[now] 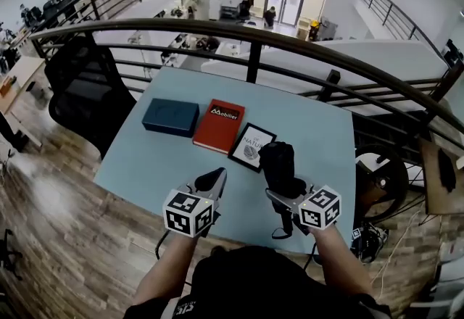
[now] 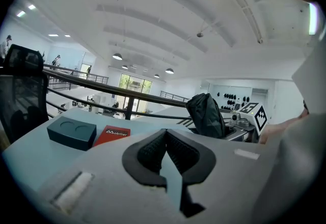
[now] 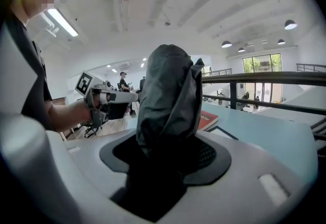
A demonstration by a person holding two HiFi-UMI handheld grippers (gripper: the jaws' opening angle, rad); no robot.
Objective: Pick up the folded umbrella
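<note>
A pale blue table (image 1: 145,158) stands against a dark metal railing (image 1: 254,35) on a balcony with a wood floor, above a large white hall. A black chair (image 1: 87,93) sits to the left of the left gripper (image 2: 165,134).

3 things lie flat on the table beyond both grippers: a dark blue box (image 1: 170,116), a red book (image 1: 219,125) just beside it, and a black-framed picture (image 1: 252,146) nearest the right gripper (image 3: 165,151).

The right gripper's 2 jaws stand fairly wide and are clamped on the folded umbrella (image 3: 168,95), whose lower end fills the space between the pads. The left gripper's jaws meet at their tips with nothing between them.

The umbrella is black, its cloth creased and bunched. It rises out of the right gripper's jaws, over the table's near edge and to the right of the left gripper. A strap hangs below it.
</note>
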